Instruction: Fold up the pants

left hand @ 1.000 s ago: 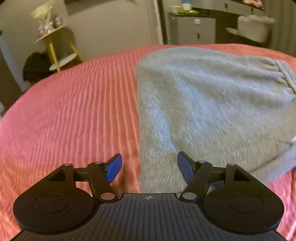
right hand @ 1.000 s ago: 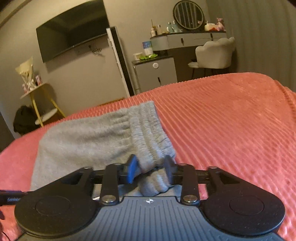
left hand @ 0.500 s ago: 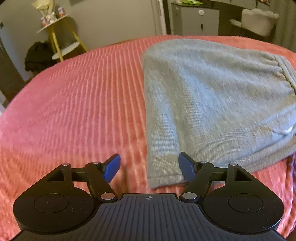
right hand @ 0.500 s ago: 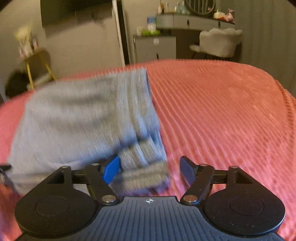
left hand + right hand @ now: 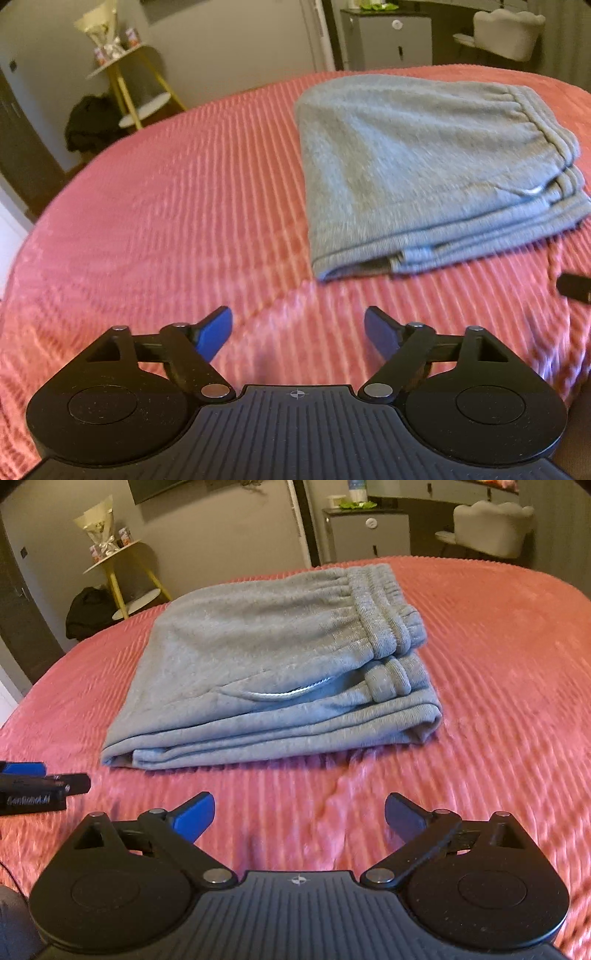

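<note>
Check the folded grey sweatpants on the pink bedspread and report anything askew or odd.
Nothing serious: the folded grey sweatpants lie in a neat stack on the pink ribbed bedspread. Only a white drawstring pokes out between layers near the waistband.

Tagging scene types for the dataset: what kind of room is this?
Most likely a bedroom: the folded grey pants lie on a wide bed under a ribbed pink bedspread, with a white tufted chair at a dark counter behind.
</note>
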The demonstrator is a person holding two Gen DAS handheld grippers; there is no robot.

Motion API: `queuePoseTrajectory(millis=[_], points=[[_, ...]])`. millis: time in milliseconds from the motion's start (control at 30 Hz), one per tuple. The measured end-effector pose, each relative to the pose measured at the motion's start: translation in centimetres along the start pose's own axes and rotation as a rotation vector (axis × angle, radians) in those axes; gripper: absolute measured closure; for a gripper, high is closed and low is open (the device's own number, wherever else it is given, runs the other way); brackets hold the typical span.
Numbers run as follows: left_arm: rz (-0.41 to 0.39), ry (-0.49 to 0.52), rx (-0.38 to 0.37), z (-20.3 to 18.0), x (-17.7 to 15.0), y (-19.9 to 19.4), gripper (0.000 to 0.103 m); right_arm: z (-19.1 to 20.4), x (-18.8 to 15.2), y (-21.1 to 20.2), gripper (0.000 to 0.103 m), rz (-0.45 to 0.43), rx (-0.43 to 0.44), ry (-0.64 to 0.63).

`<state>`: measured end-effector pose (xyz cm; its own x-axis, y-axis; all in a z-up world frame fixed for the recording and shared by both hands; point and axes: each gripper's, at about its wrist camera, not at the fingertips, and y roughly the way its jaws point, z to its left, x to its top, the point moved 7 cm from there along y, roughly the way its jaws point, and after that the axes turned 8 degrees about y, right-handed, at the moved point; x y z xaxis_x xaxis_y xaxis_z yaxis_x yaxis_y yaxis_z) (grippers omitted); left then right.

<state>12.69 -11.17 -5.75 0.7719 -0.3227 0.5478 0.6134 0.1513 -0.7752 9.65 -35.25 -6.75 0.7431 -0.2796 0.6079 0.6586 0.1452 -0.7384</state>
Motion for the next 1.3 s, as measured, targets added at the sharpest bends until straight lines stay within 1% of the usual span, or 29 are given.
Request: queuePoseTrajectory(millis=[67,133,267,367,433,533,600,633,700,767,933,1067,1200,1300], points=[[-0.027,0.001,-0.002,-0.2,-0.9,-0.7,0.008,0.2,-0.3,-1.2,0.004,-0.058,-0.022,-0.001],[-0.047,-0.002,-0.010,-0.6,-2.2,-1.0,0.008,0.6,-0.6,-2.2,0.004,-0.093,-0.023,-0.015],[-0.061,-0.041,0.012,-1.1,-5.2,-1.2,0.008,1.0,-0.9,-2.5,0.004,-0.084,-0.030,-0.069],[-0.065,-0.063,-0.028,-1.1,-6.7,-1.5,0.008,1.4,-1.0,-3.4,0.004,-0.105,-0.038,-0.100],[-0.076,-0.077,-0.065,-1.0,-6.8,-2.0,0.008,1.7,-1.5,-3.4,0.004,-0.074,-0.044,-0.117],[-0.095,-0.091,-0.133,-1.2,-6.7,-2.5,0.008,1.9,-2.6,-2.6,0.004,0.037,-0.043,-0.103],[-0.088,-0.082,-0.145,-1.5,-7.0,-2.5,0.008,2.0,-3.3,-2.3,0.004,0.102,-0.019,-0.086],[-0.084,-0.076,-0.148,-1.7,-7.2,-2.5,0.008,2.0,-3.6,-2.3,0.004,0.119,-0.004,-0.078],[-0.075,-0.072,-0.154,-1.8,-7.6,-2.5,0.008,2.2,-4.0,-2.5,0.004,0.126,0.006,-0.070],[-0.079,-0.079,-0.155,-1.7,-7.6,-2.7,0.008,2.4,-4.1,-2.7,0.004,0.117,0.008,-0.069],[-0.096,-0.092,-0.140,-1.4,-7.4,-2.5,0.008,2.9,-4.1,-2.1,0.004,0.107,-0.029,-0.094],[-0.133,-0.077,-0.127,-1.5,-6.5,-1.6,0.008,2.8,-2.9,-1.8,0.004,0.042,-0.071,-0.112],[-0.150,-0.036,-0.122,-2.0,-5.3,-0.4,0.008,2.5,-1.5,-1.4,0.004,-0.035,-0.079,-0.090],[-0.162,-0.018,-0.127,-2.1,-4.3,0.5,0.008,2.5,-0.8,-0.8,0.004,-0.074,-0.084,-0.088]])
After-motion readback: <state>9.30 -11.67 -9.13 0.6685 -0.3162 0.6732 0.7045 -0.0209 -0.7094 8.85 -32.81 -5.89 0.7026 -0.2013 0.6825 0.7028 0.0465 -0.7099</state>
